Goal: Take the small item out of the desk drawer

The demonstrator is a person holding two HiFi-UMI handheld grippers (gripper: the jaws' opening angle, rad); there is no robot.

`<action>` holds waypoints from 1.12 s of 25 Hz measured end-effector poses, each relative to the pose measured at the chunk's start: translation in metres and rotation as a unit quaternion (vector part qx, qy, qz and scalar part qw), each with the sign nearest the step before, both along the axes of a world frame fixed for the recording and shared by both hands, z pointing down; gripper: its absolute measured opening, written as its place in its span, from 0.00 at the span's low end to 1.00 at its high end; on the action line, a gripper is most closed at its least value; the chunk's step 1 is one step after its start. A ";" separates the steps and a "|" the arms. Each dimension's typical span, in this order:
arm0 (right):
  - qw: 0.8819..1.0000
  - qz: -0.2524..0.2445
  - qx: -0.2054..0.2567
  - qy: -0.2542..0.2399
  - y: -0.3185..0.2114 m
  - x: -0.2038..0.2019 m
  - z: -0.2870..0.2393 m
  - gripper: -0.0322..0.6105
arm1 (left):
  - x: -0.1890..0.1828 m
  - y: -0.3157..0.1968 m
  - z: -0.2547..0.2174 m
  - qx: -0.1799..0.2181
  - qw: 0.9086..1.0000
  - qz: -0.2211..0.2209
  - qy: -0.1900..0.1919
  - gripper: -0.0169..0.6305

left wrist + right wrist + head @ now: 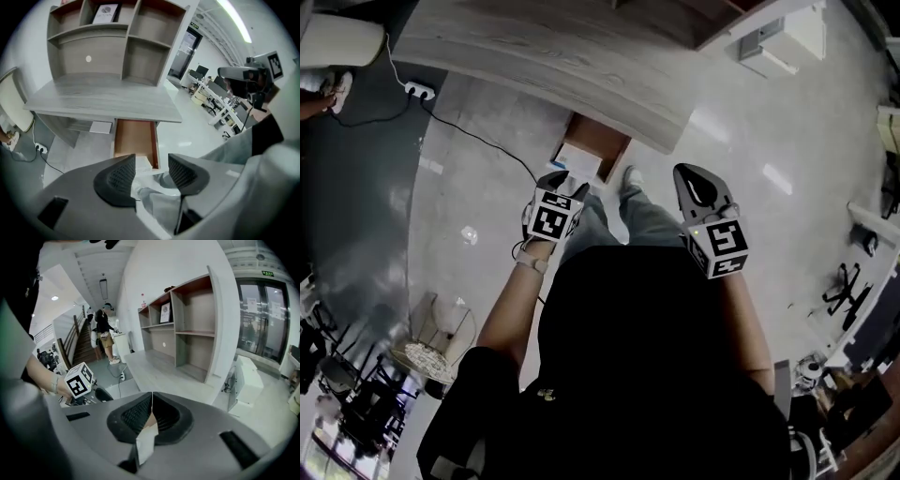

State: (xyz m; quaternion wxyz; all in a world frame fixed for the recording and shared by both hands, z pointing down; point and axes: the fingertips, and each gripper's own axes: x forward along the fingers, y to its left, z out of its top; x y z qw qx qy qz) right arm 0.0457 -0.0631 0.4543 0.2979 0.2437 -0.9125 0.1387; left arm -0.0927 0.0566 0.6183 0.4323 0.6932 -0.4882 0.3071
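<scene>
The wooden desk [544, 56] has its drawer [605, 139] pulled out over the floor. A small white item [578, 161] lies at the front end of the drawer. My left gripper [567, 185] hovers just in front of the drawer, close above the item. In the left gripper view the left gripper [151, 159] stands open, its pads apart with nothing pressed between them. Beyond them lie the brown drawer [133, 138] and the white item [143, 163]. My right gripper [692, 172] hangs to the right of the drawer, clear of it. In its own view the right gripper [151, 397] has its pad tips touching.
My legs and one shoe [628, 178] stand right before the drawer. A shelf unit [117, 42] sits on the desk. A power strip [419, 91] with a cable lies on the floor at the left, and a wire basket [431, 347] stands behind me. A person [104, 329] stands far off.
</scene>
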 end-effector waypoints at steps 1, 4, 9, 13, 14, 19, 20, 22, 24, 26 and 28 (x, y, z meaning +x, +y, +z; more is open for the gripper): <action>1.000 0.017 -0.002 0.005 0.000 0.005 0.002 0.05 | -0.001 0.000 0.012 -0.009 1.000 0.015 -0.007 0.37; 0.998 0.057 -0.007 0.018 -0.001 0.017 0.008 0.05 | -0.010 0.002 0.047 -0.033 0.998 0.048 -0.034 0.43; 0.994 0.106 -0.011 0.039 0.000 0.035 0.015 0.05 | -0.028 0.007 0.096 -0.076 0.993 0.071 -0.055 0.49; 0.990 0.130 -0.014 0.055 0.006 0.046 0.020 0.05 | -0.042 0.008 0.125 -0.100 0.991 0.068 -0.062 0.52; 0.989 0.133 -0.014 0.060 0.007 0.047 0.021 0.05 | -0.046 0.008 0.132 -0.106 0.990 0.067 -0.061 0.52; 0.985 0.147 -0.013 0.084 0.017 0.055 0.028 0.05 | -0.050 0.009 0.164 -0.138 0.987 0.071 -0.046 0.53; 0.985 0.151 -0.014 0.087 0.018 0.057 0.028 0.05 | -0.049 0.010 0.169 -0.145 0.986 0.074 -0.044 0.54; 0.983 0.156 -0.014 0.091 0.021 0.060 0.028 0.05 | -0.052 0.009 0.177 -0.152 0.984 0.078 -0.050 0.55; 0.982 0.160 -0.013 0.094 0.022 0.063 0.028 0.05 | -0.053 0.010 0.187 -0.155 0.984 0.078 -0.047 0.55; 0.982 0.164 -0.013 0.096 0.024 0.065 0.028 0.05 | -0.051 0.009 0.192 -0.154 0.984 0.078 -0.038 0.56; 0.981 0.165 -0.013 0.098 0.025 0.067 0.028 0.05 | -0.049 0.009 0.191 -0.156 0.984 0.081 -0.029 0.56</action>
